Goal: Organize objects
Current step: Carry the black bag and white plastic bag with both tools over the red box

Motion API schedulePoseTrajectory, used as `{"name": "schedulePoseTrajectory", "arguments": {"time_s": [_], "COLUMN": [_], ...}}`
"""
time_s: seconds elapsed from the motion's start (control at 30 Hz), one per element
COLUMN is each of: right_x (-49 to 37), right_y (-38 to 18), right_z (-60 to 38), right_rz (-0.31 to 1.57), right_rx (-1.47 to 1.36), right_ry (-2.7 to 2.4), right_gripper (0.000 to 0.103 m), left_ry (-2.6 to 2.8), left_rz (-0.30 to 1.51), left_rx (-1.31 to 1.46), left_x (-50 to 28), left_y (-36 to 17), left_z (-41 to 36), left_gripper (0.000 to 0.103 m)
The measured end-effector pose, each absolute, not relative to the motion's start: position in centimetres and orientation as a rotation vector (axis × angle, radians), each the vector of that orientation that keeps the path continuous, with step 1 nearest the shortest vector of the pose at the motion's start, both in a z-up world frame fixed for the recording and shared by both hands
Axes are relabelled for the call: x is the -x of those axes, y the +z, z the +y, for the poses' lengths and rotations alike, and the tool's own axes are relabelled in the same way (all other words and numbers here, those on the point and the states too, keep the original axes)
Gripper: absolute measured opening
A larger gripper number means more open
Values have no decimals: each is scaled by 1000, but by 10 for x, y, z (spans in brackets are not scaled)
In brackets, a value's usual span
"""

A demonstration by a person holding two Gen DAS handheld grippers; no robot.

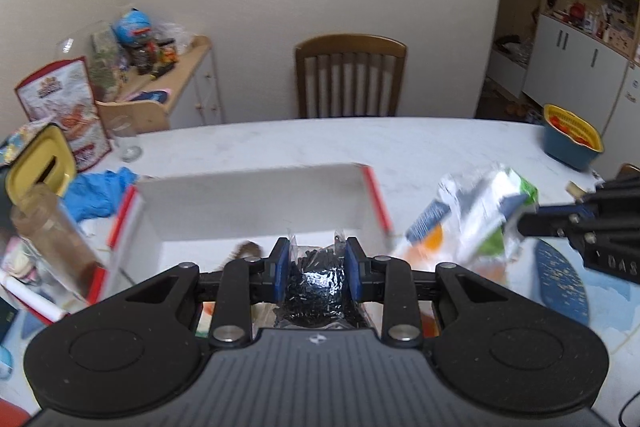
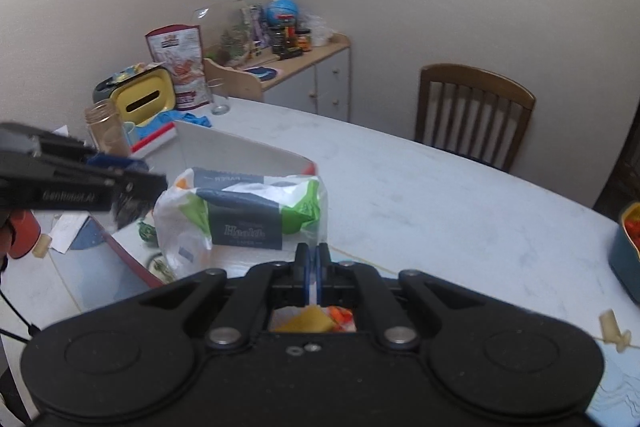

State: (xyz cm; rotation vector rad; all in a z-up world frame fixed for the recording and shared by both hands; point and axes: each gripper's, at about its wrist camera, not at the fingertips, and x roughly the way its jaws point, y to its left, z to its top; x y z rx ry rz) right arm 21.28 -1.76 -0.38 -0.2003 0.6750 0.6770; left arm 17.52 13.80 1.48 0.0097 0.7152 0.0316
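My left gripper point(image 1: 316, 259) is shut on a clear packet of small black pieces point(image 1: 316, 279), squeezed between the blue pads. Just beyond it lies an open white box with red edges point(image 1: 256, 203). To the right, a white, green and orange plastic bag point(image 1: 480, 211) hangs in the air from the tip of my right gripper point(image 1: 524, 227). In the right wrist view that gripper point(image 2: 313, 257) has its pads pressed together on the bag's thin edge, with the bag point(image 2: 248, 215) bulging ahead of it. My left gripper point(image 2: 156, 185) reaches in from the left over the white box point(image 2: 240, 151).
A white table point(image 1: 420, 147) holds a yellow-lidded container point(image 1: 40, 167), a brown jar point(image 1: 52, 231), blue gloves point(image 1: 100, 191), a drinking glass point(image 1: 126, 139) and a blue basket with a yellow rim point(image 1: 572, 139). A wooden chair point(image 1: 350, 79) stands behind the table, and a cluttered side cabinet point(image 1: 188, 75) at back left.
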Motion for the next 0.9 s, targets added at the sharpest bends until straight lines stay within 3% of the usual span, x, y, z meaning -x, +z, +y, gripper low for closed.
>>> {"name": "schedulePoseTrajectory", "arguments": {"time_s": [0.4,0.9], "right_x": [-223,-226], "right_y": [-15,-52], "right_z": [61,125], "right_rz": [677,722], "right_rx": [276,451], "right_ry": [677,699], "right_gripper": [1,1], "left_ry": [119,94], "left_rz": [723,839], "left_rx": [10,-11], "left_x": [-217,-279], "left_y": [5,-47], "left_z": [205,222], "left_gripper": [28,28]}}
